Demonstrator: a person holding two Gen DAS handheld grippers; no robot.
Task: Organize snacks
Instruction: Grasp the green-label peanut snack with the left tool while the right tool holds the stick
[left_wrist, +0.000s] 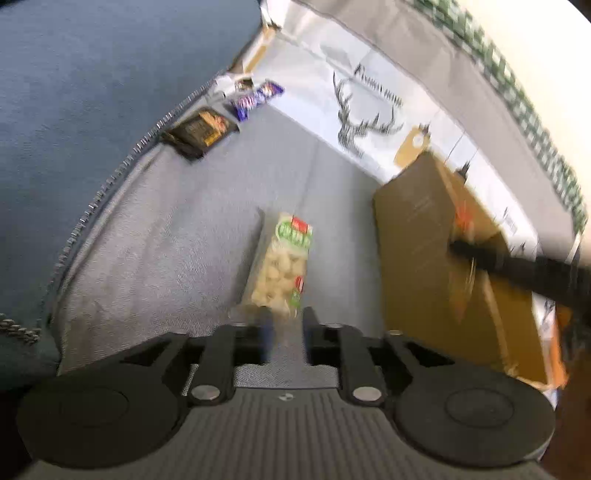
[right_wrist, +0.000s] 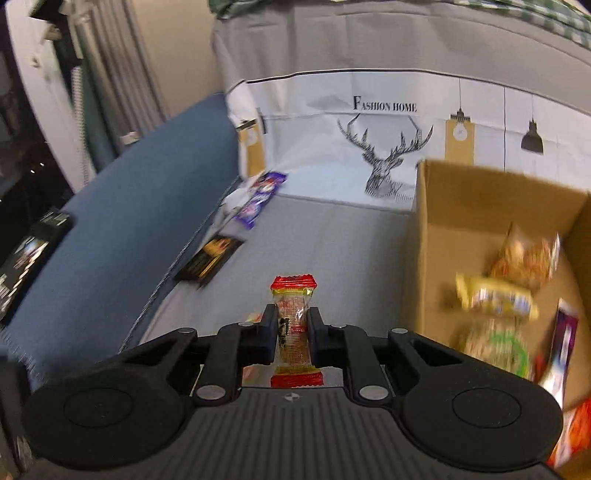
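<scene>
The red-ended snack bar (right_wrist: 293, 325) sits pinched between the right tool's (right_wrist: 292, 328) fingers, lengthwise along them. Judged next: swing right, clear the cardboard box's (right_wrist: 436, 236) near wall, then release above the packets inside. The left tool (left_wrist: 286, 334), narrowly parted and empty, hovers just short of the nut packet (left_wrist: 282, 266) on the grey cushion (left_wrist: 166, 258). Ahead-left lie a dark packet (right_wrist: 208, 260) and purple wrappers (right_wrist: 258, 201).

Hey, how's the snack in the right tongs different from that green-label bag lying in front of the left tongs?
The red-ended snack packet is slim and clamped in the right tongs, lifted off the grey surface. The green-label bag is wider, shows pale pieces inside, and lies flat on the surface just ahead of the left tongs, which are slightly apart and hold nothing. Both are sealed snacks outside the cardboard box.
</scene>
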